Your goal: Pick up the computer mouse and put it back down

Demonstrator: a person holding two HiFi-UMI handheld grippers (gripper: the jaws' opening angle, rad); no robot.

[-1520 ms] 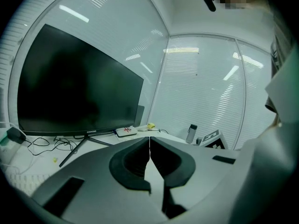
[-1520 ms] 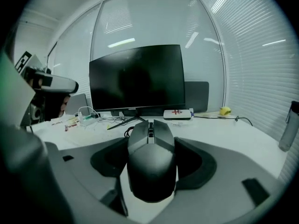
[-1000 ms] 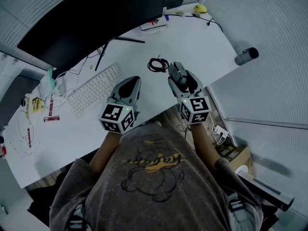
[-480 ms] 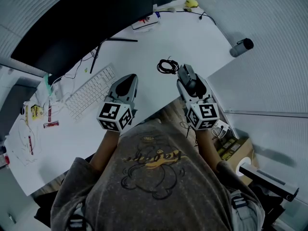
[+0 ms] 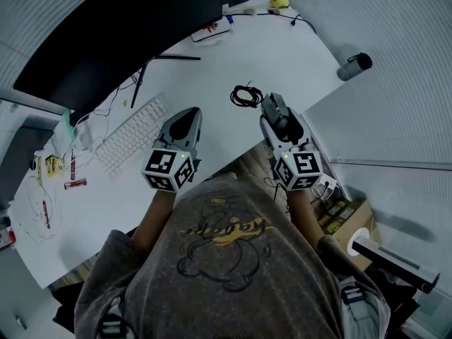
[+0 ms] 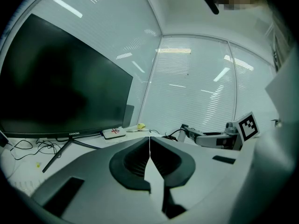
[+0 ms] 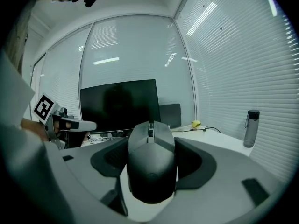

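Note:
A dark grey computer mouse (image 7: 150,162) sits between the jaws of my right gripper (image 7: 152,146), which is shut on its sides. In the head view the mouse (image 5: 276,114) and the right gripper (image 5: 274,108) are over the front right edge of the white desk (image 5: 296,55). I cannot tell whether the mouse touches the desk. My left gripper (image 5: 186,119) hovers near the desk's front edge, to the right of the keyboard. Its jaws are shut with nothing between them, meeting at the tips (image 6: 149,141). The left gripper view also shows the right gripper (image 6: 189,130) off to its right.
A coiled black cable (image 5: 246,96) lies just beyond the right gripper. A white keyboard (image 5: 131,135) and a large dark monitor (image 5: 120,34) are at the left. A grey bottle (image 5: 353,66) stands at the right edge. A yellow object (image 5: 280,2) and a white box (image 5: 212,31) sit at the back.
My right gripper, with the mouse in it, has shifted a little to the right in the head view, and the view itself has shifted. The left gripper has hardly moved.

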